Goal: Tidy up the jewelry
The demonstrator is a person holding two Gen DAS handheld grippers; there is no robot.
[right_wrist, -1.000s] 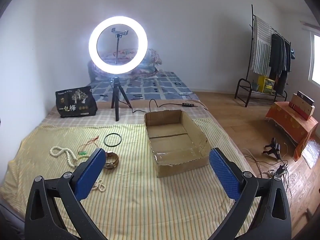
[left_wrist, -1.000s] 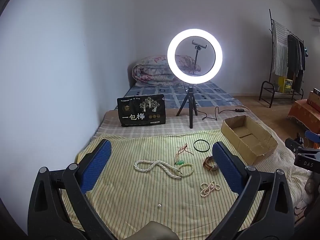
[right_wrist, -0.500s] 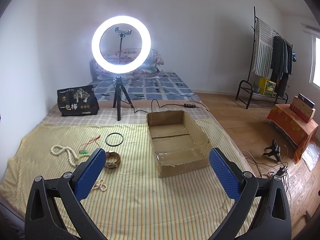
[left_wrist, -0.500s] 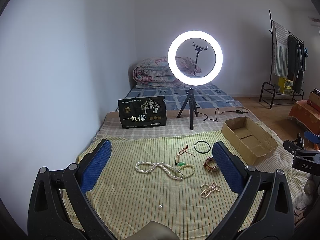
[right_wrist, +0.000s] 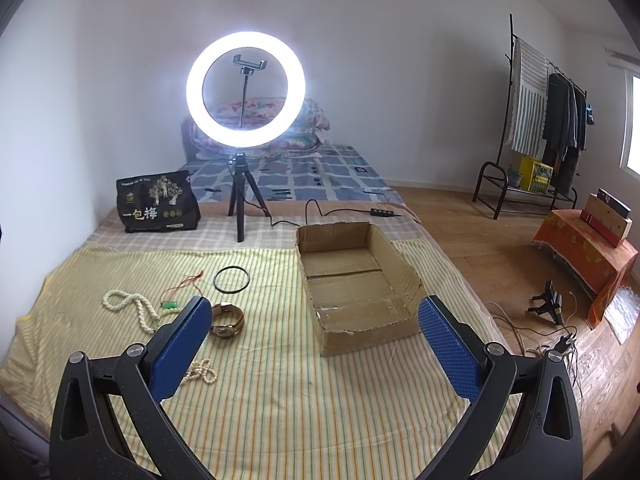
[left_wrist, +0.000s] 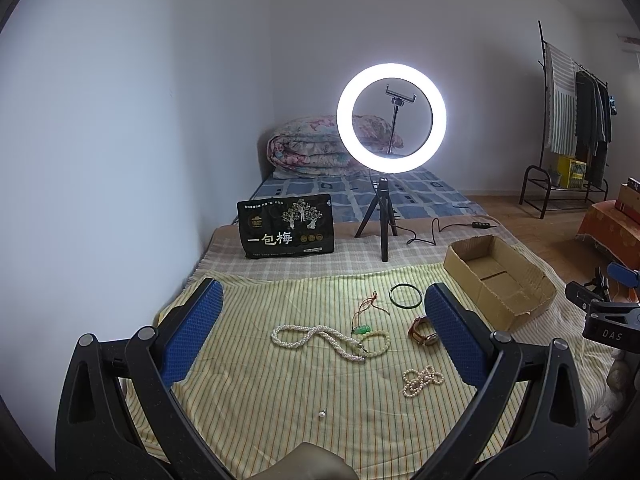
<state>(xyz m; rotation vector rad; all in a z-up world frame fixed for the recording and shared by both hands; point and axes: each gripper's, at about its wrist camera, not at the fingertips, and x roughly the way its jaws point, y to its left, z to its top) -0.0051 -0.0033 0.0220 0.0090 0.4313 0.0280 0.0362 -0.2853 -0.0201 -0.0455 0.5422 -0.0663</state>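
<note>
Jewelry lies on a yellow striped cloth [left_wrist: 260, 392]: a long pearl necklace [left_wrist: 316, 336], a green pendant on a red cord [left_wrist: 362, 326], a pale bead bracelet [left_wrist: 378, 344], a dark bangle [left_wrist: 405, 296], a gold watch [left_wrist: 420, 330], a small pearl bracelet [left_wrist: 422, 378] and one loose pearl [left_wrist: 321, 414]. An empty cardboard box [right_wrist: 356, 280] sits to their right. My left gripper [left_wrist: 320, 312] hovers open above the jewelry. My right gripper [right_wrist: 314, 320] is open, held before the box, with the watch [right_wrist: 227, 320] and bangle [right_wrist: 231, 279] to its left.
A lit ring light on a tripod [left_wrist: 390, 120] stands behind the cloth, its cable [right_wrist: 320, 216] trailing right. A black printed bag [left_wrist: 286, 226] leans at the back left. Folded bedding [left_wrist: 312, 148] lies by the wall. A clothes rack [right_wrist: 548, 120] and an orange-covered stand [right_wrist: 588, 248] are on the floor at right.
Both views have shifted slightly: the scene sits a little lower in the left view and further right in the right view. Both grippers stay open; no jewelry has moved.
</note>
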